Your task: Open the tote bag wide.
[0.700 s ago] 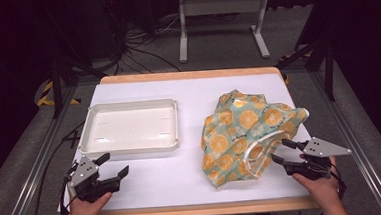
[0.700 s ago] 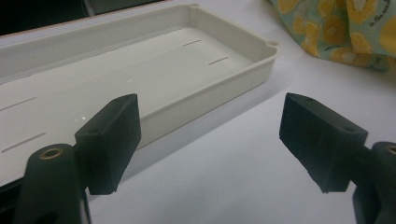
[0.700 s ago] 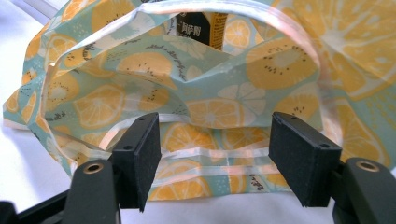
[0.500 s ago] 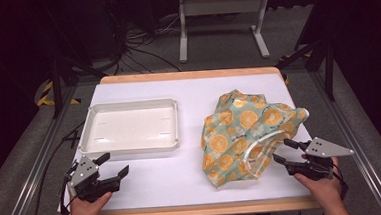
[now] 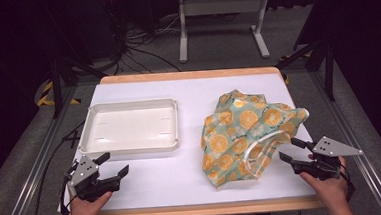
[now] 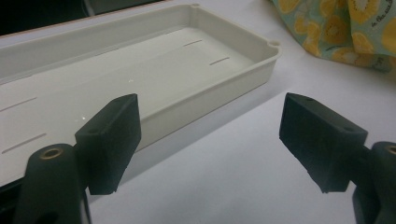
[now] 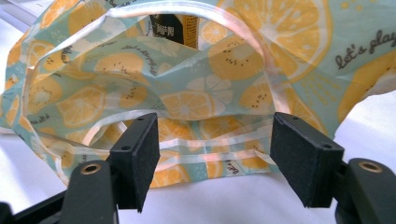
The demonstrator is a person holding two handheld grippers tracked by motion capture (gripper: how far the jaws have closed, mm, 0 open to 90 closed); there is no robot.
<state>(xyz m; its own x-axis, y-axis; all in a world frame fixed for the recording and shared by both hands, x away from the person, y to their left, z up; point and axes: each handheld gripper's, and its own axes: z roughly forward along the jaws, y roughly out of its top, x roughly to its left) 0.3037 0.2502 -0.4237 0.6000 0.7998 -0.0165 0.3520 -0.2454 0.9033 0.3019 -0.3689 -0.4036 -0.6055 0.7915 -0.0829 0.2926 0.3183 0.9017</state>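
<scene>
Dim room, grey floor [image 5: 225,60] past the far edge. White-topped bench [image 5: 197,92] with a wooden rim, lit brightly from above. Behind it, a white metal stand [image 5: 220,15] and a tangle of black cables [image 5: 139,43]. Metal rails [image 5: 29,172] along both sides.

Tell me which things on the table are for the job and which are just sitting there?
For the job:
- fruit-print bag, open mouth facing the right gripper
- right gripper, jaws open, close to the bag's edge

Just sitting there:
- white tray, nothing in it
- left gripper, jaws open, holding nothing
- metal stand on the floor behind the table
</scene>
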